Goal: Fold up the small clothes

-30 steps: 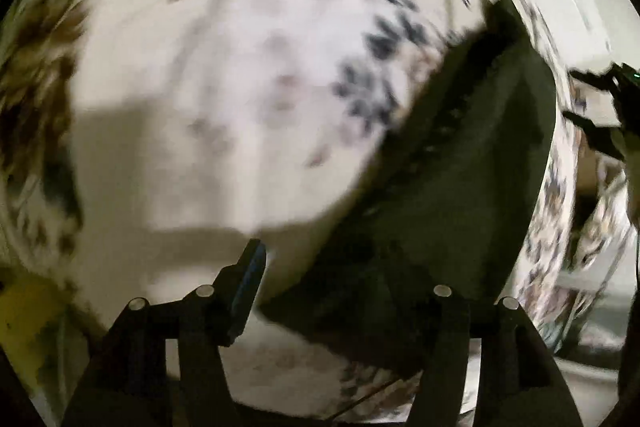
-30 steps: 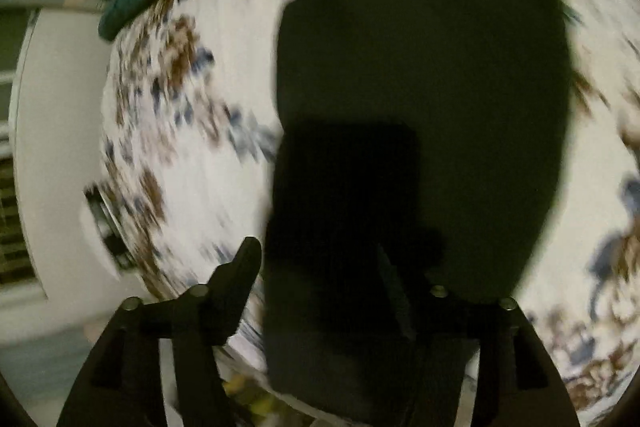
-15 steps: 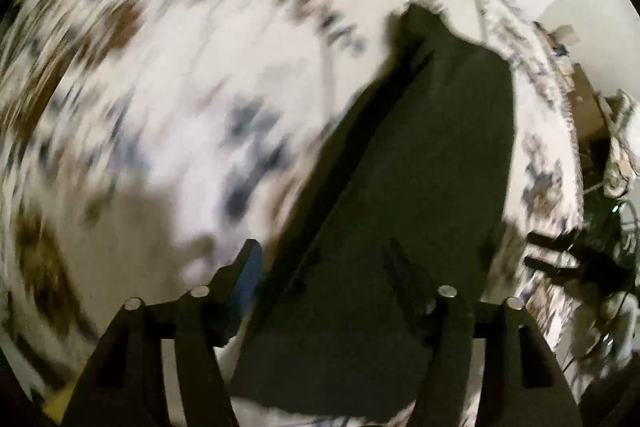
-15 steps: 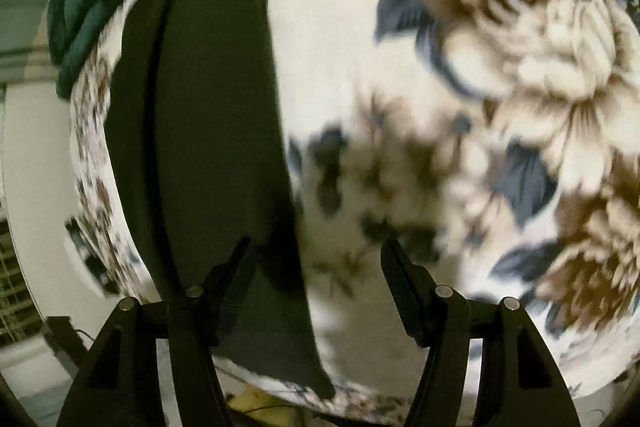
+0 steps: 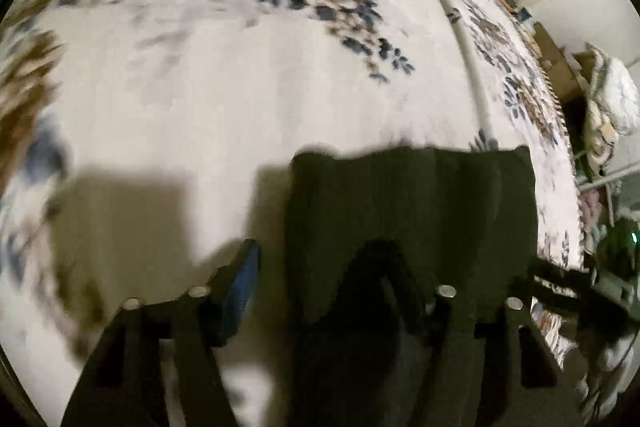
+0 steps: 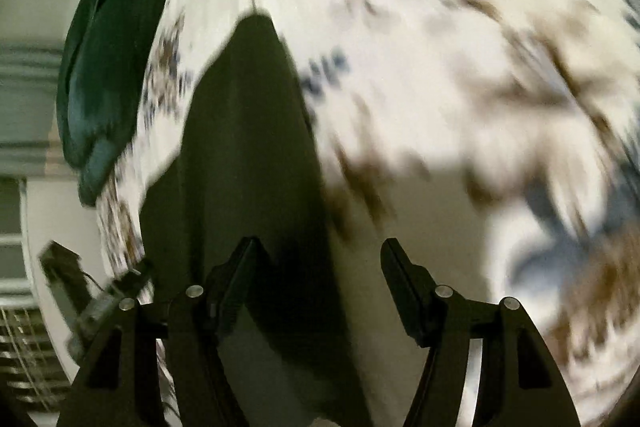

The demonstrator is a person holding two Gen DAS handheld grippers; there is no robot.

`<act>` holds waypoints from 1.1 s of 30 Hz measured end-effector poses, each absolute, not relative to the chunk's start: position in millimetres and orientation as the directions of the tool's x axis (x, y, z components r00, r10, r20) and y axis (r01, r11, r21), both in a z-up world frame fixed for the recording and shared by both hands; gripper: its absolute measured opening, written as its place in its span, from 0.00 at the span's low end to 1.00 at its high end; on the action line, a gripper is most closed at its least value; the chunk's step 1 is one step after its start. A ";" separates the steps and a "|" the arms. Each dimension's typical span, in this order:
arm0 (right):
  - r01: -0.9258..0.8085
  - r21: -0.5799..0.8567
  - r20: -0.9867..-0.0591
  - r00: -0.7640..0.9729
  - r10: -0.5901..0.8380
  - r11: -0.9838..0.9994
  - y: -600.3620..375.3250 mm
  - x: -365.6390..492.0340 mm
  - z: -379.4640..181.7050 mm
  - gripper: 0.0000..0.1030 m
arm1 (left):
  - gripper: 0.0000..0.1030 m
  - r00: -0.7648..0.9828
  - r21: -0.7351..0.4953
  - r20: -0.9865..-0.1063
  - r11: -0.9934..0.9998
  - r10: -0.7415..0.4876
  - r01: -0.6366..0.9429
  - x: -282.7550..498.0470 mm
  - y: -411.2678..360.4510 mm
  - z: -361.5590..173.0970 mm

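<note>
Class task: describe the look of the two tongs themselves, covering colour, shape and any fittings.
Both tongs, left and right, are matte black with angular, tapering fingers. Round silver bolt heads sit on the linkages. The left tongs' left pad looks blue. No cables or sleeves visible.

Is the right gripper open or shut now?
Open. The right gripper has its two fingers wide apart, with nothing held between them; the dark cloth lies on the flowered sheet beside it.
</note>
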State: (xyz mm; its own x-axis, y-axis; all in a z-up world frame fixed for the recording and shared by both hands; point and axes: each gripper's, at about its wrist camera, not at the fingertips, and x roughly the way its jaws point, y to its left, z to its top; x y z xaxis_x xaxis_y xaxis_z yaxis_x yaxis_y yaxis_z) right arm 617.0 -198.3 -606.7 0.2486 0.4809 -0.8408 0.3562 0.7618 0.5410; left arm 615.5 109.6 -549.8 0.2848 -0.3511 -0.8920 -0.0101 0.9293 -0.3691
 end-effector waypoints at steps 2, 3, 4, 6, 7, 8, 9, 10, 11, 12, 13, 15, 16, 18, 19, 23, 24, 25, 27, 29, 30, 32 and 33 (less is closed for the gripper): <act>0.364 0.545 -0.839 0.244 0.487 0.756 -197.2 644.7 -614.3 0.64 | 0.12 0.290 -0.382 -0.882 0.924 -0.372 0.023 624.8 107.3 -549.5; 0.369 0.539 -0.842 0.236 0.485 0.757 -196.2 656.9 -618.2 0.63 | 0.12 0.297 -0.395 -0.874 0.918 -0.385 0.028 627.1 108.3 -548.2; 0.371 0.529 -0.849 0.229 0.477 0.763 -194.0 662.5 -620.2 0.46 | 0.11 0.304 -0.412 -0.864 0.911 -0.402 0.033 627.7 110.5 -546.8; 0.347 0.513 -0.859 0.209 0.468 0.785 -187.1 676.6 -619.9 0.26 | 0.09 0.309 -0.429 -0.854 0.902 -0.418 0.036 628.0 118.9 -544.9; 0.340 0.503 -0.864 0.215 0.455 0.795 -186.7 678.2 -617.1 0.15 | 0.08 0.304 -0.445 -0.849 0.895 -0.432 0.030 630.4 125.1 -547.7; 0.336 0.482 -0.874 0.243 0.420 0.809 -187.6 681.4 -612.0 0.14 | 0.05 0.301 -0.440 -0.854 0.898 -0.425 0.021 636.4 129.8 -551.1; 0.337 0.464 -0.883 0.251 0.397 0.819 -188.9 684.6 -611.2 0.11 | 0.05 0.300 -0.449 -0.852 0.894 -0.429 0.004 642.2 136.1 -556.1; 0.345 0.442 -0.894 0.249 0.374 0.828 -189.2 687.0 -613.5 0.09 | 0.06 0.287 -0.479 -0.842 0.878 -0.457 -0.007 647.1 141.5 -560.6; 0.367 0.415 -0.907 0.235 0.348 0.833 -183.9 690.8 -619.4 0.09 | 0.09 0.271 -0.499 -0.834 0.866 -0.480 -0.001 649.2 143.5 -560.7; 0.372 0.405 -0.912 0.229 0.340 0.836 -180.5 689.3 -620.5 0.09 | 0.10 0.267 -0.503 -0.832 0.864 -0.486 0.007 647.1 144.1 -556.6; 0.370 0.395 -0.916 0.228 0.330 0.841 -177.9 689.4 -617.2 0.10 | 0.11 0.262 -0.506 -0.830 0.862 -0.493 0.021 642.7 143.6 -551.3; 0.366 0.402 -0.914 0.220 0.342 0.839 -177.0 679.8 -607.8 0.27 | 0.22 0.233 -0.497 -0.838 0.867 -0.494 0.051 624.3 143.2 -536.4; 0.359 0.421 -0.906 0.210 0.368 0.833 -176.7 672.6 -602.7 0.42 | 0.29 0.231 -0.507 -0.830 0.859 -0.507 0.063 613.3 145.2 -530.9; 0.333 0.459 -0.888 0.207 0.411 0.823 -177.8 646.9 -587.7 0.52 | 0.46 0.227 -0.543 -0.807 0.836 -0.545 0.078 578.1 152.9 -518.5; 0.322 0.476 -0.879 0.202 0.431 0.819 -176.3 633.5 -582.2 0.52 | 0.56 0.227 -0.553 -0.799 0.829 -0.556 0.083 552.1 158.2 -512.1; 0.313 0.545 -0.836 0.132 0.533 0.778 -165.2 554.8 -570.2 0.53 | 0.58 0.163 -0.603 -0.785 0.798 -0.598 0.027 462.4 174.2 -515.8; 0.323 0.552 -0.828 0.103 0.551 0.769 -163.9 524.5 -569.7 0.54 | 0.58 0.142 -0.595 -0.795 0.804 -0.590 0.011 439.9 176.6 -519.7; 0.328 0.558 -0.822 0.089 0.563 0.762 -163.0 507.7 -570.6 0.54 | 0.58 0.114 -0.585 -0.805 0.811 -0.582 -0.001 417.1 178.2 -524.7; 0.348 0.553 -0.815 0.038 0.578 0.757 -161.6 453.8 -575.8 0.54 | 0.58 0.075 -0.575 -0.818 0.817 -0.571 -0.050 370.0 182.9 -536.1; 0.364 0.527 -0.822 -0.013 0.570 0.768 -159.5 409.2 -585.2 0.54 | 0.58 0.033 -0.570 -0.822 0.817 -0.569 -0.086 326.4 185.7 -548.0; 0.383 0.524 -0.813 -0.041 0.580 0.761 -157.1 384.1 -593.4 0.54 | 0.58 0.021 -0.560 -0.828 0.822 -0.561 -0.101 310.8 186.5 -552.9; 0.429 0.532 -0.781 -0.086 0.619 0.730 -150.6 340.4 -612.8 0.54 | 0.58 0.002 -0.565 -0.822 0.816 -0.569 -0.122 278.5 184.9 -560.6; 0.443 0.528 -0.773 -0.100 0.626 0.724 -148.0 326.0 -619.5 0.54 | 0.58 -0.004 -0.559 -0.826 0.819 -0.564 -0.132 267.5 183.5 -563.8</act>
